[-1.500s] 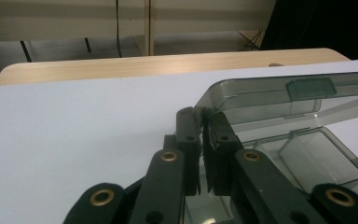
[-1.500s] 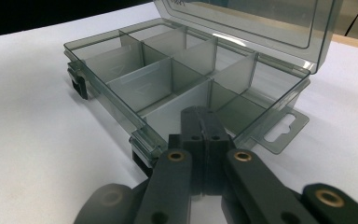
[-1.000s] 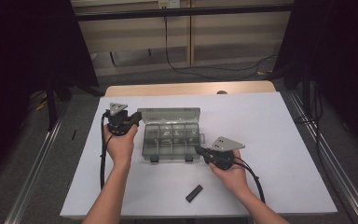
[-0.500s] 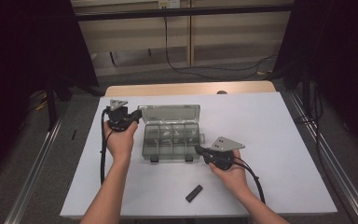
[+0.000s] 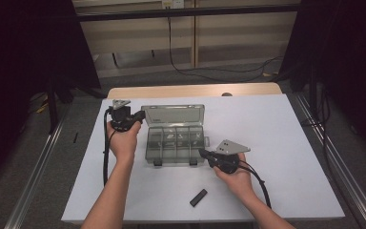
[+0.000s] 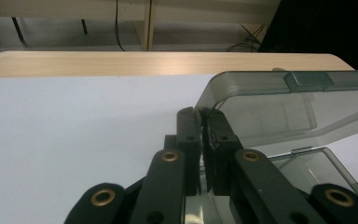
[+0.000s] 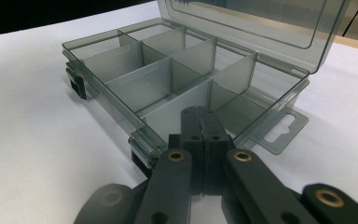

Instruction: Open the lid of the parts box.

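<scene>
Opening smoky clear-plastic compartment box (image 5: 175, 142) | left gripper (image 6: 204, 122) pinches lid (image 6: 279, 100) corner | right gripper (image 7: 204, 122) closed, empty, bracing front | next: swing lid fully back

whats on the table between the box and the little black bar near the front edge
Nothing: in the high view the stretch between the box and the black bar is bare white table.

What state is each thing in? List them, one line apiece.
Organizer box: open, flat on the table.
Lid: raised, tilted back.
Left gripper: shut on the lid's corner.
Right gripper: shut, at the box's front rim.
Small black piece: lying loose on the table.
</scene>
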`<state>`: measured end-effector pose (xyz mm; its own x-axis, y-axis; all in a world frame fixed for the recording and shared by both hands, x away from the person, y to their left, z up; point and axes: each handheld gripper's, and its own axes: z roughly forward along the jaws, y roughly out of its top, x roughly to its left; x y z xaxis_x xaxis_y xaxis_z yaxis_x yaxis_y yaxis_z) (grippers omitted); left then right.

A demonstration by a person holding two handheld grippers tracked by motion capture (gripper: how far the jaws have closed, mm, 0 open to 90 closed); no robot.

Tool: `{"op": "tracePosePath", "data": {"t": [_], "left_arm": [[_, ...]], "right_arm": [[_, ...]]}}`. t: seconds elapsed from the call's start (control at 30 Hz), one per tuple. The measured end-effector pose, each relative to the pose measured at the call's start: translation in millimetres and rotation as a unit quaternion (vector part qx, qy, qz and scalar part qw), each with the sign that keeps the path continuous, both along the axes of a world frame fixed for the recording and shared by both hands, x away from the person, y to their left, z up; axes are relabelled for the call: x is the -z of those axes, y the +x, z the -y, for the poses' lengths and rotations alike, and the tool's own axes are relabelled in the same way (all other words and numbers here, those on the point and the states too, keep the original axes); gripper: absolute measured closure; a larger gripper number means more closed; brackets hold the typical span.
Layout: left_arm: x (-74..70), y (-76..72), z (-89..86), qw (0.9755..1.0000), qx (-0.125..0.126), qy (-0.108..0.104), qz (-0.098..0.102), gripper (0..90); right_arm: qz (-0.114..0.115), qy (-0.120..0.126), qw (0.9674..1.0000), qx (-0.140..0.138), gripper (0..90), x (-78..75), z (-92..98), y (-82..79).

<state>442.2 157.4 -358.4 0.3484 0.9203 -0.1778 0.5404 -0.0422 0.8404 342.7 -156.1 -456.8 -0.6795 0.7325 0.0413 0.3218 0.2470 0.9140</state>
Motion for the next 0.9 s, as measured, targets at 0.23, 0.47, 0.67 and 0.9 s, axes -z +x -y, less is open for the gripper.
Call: {"op": "tracePosePath", "data": {"t": [0.23,0.47,0.67,0.9], "left_arm": [[0.1,2.5,1.3,1.0000,-0.002,0.001,0.001,86.2],[-1.3,6.6,1.0,1.0000,0.000,0.001,-0.004,86.4],[-2.1,9.4,1.5,1.0000,-0.001,-0.001,-0.007,86.5],[-3.5,11.7,2.4,0.9999,-0.002,0.003,-0.011,86.8]], "right_arm": [[-0.001,0.001,1.0000,0.001,90.0,-0.1,0.1,0.2],[-0.003,0.002,1.0000,0.001,90.0,0.0,0.0,0.5],[-0.006,0.004,1.0000,0.001,90.0,0.0,0.0,0.7],[-0.006,0.003,1.0000,0.001,90.0,0.0,0.0,1.0]]}}
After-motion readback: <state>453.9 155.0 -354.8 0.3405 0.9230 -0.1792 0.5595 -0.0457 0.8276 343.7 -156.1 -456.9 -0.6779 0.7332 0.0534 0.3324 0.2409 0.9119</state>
